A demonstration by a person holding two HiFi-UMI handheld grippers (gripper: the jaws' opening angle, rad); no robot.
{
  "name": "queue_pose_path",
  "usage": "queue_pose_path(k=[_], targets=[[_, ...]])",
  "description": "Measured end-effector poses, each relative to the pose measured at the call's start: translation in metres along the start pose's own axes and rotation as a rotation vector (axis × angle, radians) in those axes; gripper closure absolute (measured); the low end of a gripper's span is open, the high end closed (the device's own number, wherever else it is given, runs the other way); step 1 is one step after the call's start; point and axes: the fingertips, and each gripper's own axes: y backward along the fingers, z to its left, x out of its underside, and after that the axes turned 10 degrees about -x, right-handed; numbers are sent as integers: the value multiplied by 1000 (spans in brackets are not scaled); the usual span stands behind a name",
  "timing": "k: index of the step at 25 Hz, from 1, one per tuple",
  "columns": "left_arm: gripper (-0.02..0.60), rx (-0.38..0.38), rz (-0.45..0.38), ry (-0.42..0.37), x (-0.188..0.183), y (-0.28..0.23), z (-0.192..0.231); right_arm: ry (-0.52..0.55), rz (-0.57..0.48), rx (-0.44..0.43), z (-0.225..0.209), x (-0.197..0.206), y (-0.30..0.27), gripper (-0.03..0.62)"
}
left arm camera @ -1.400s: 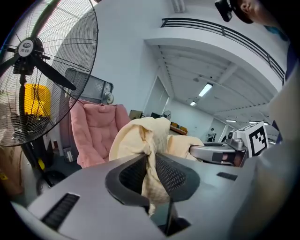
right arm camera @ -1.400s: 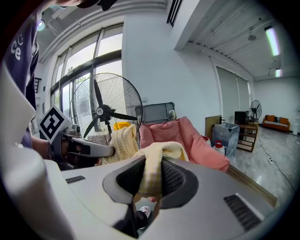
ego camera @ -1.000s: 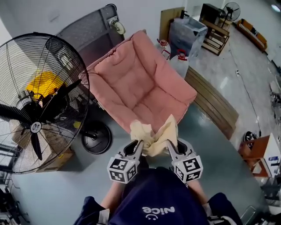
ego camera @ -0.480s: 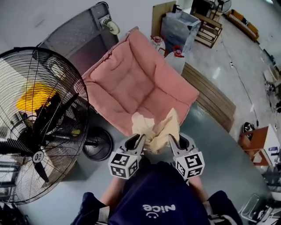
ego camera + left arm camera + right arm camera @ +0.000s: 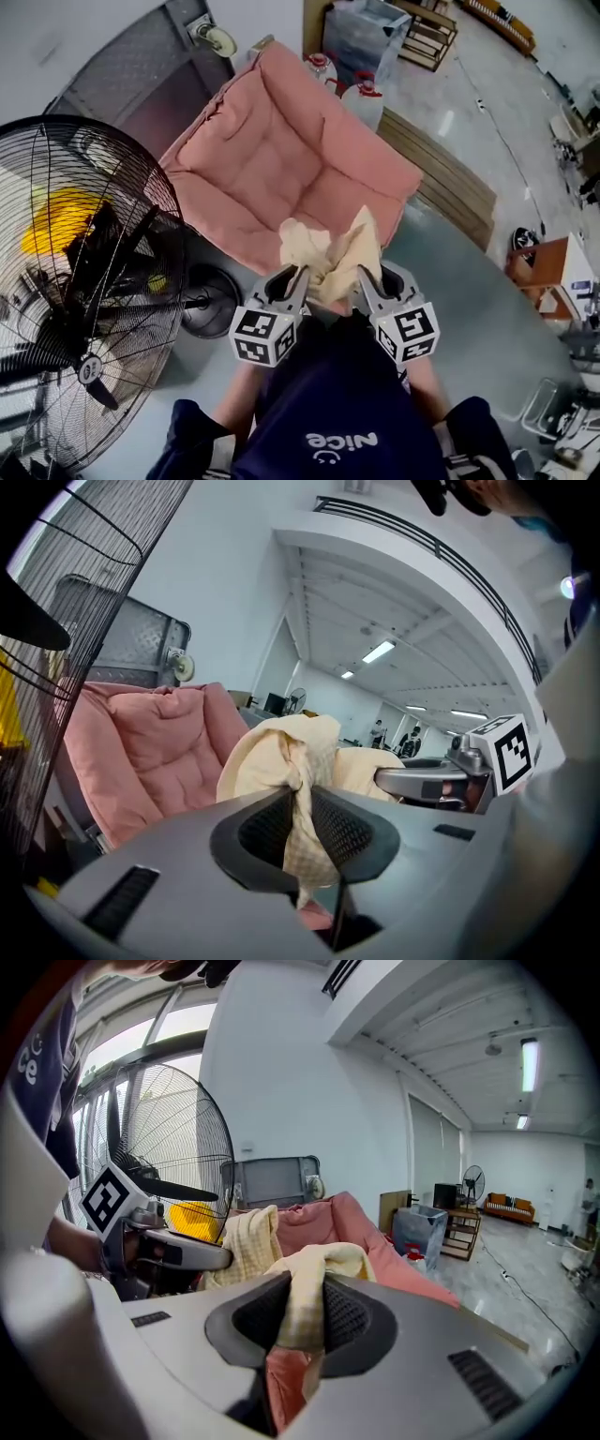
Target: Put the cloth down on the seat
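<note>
Cloth (image 5: 328,255) hangs bunched between left gripper (image 5: 301,274) and right gripper (image 5: 362,274), both jaws clenched on it, seemingly at the pink seat's (image 5: 272,159) front edge. Carry it over the cushion, lower it, then release both sides together.

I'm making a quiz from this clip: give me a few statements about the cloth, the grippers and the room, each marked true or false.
1. The left gripper and the right gripper are both shut on the cloth. True.
2. The cloth lies spread flat on the seat. False: it is bunched up, held between the two grippers.
3. A fan stands at the head view's left. True.
4. The cloth is blue. False: it is pale yellow.
</note>
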Motion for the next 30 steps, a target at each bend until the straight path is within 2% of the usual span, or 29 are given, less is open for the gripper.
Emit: queue_pose_path(k=[9,24,30], targets=[[503,-17,-22,0,-13,-20,8,11,-11,-7,-18,-9,-14,502],[503,-91,-51,25,-51,-77,15,36,-20,-104,-80,-40,-59,500],[503,-92,-26,38,-59,-117,29,-18,-17,-130,-112,-40,-92,502]])
